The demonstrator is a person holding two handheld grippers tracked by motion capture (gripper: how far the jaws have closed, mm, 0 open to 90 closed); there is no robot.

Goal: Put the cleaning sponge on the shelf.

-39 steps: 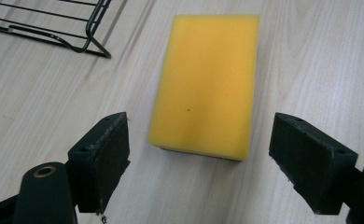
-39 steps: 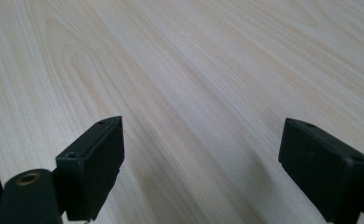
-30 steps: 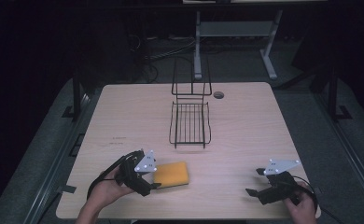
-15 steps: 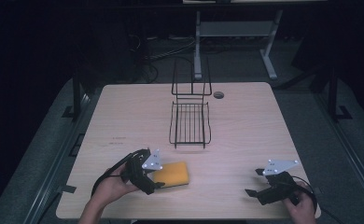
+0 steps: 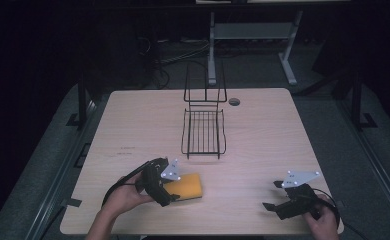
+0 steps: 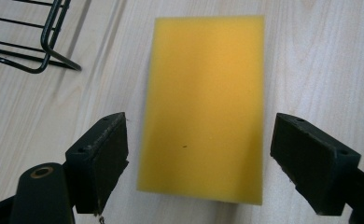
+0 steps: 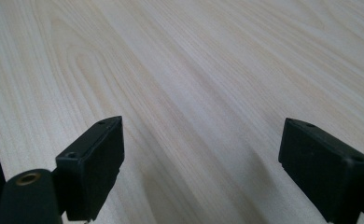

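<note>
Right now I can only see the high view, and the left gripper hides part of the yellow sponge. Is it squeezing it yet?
Observer: No. In the left gripper view the left gripper is open, one jaw on each side of the sponge, not touching it.
Operator: Is the sponge lying flat?
Observer: Yes, flat on the table, with a corner of the wire rack beyond it.
Operator: Is the other gripper holding something?
Observer: No. The right gripper is open over bare wood.
</note>
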